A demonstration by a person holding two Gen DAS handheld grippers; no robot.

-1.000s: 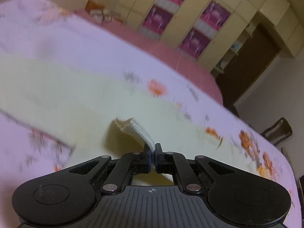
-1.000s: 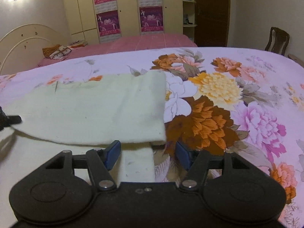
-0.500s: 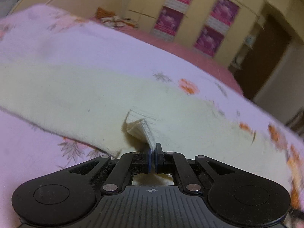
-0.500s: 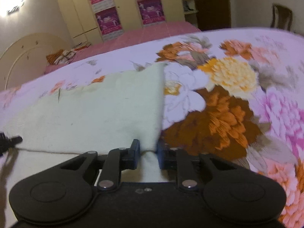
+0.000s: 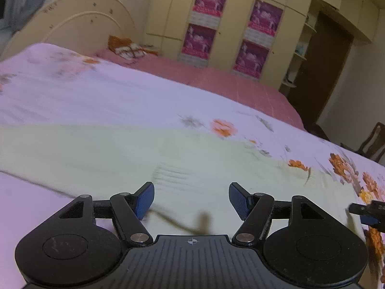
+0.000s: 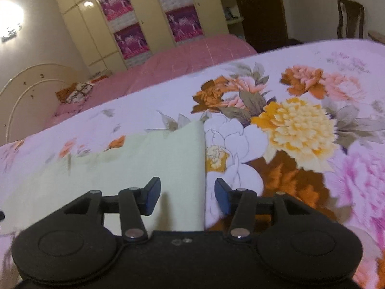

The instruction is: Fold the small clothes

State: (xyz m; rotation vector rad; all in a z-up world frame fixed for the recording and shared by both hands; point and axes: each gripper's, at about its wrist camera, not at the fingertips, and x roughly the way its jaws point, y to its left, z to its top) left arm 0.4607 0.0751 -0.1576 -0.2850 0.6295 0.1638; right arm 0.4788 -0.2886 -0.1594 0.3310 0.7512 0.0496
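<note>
The pale cloth (image 5: 120, 149) lay flat on the floral bedspread (image 5: 96, 96), spreading from 9 to 3 o'clock ahead of the left gripper (image 5: 191, 198). That gripper's fingers (image 5: 144, 200) had just been opening and stood apart with nothing pinched between them, only cloth lying beneath. At 3 o'clock in the left wrist view the tip of the right gripper (image 5: 368, 213) poked in at the cloth's far end.

In the right wrist view the right gripper (image 6: 187, 196) hung over the cloth's (image 6: 144, 163) straight side edge, fingers (image 6: 151, 196) apart after just reopening, the edge running between them untouched.

Nothing lay on the cloth. Beyond, at 12 o'clock, were a pink bed (image 6: 168, 65) with a patterned bundle (image 6: 74, 90) by the headboard (image 6: 31, 89), wardrobe doors with magenta posters (image 6: 130, 38), and a wooden chair (image 6: 349, 19) at 2 o'clock.
</note>
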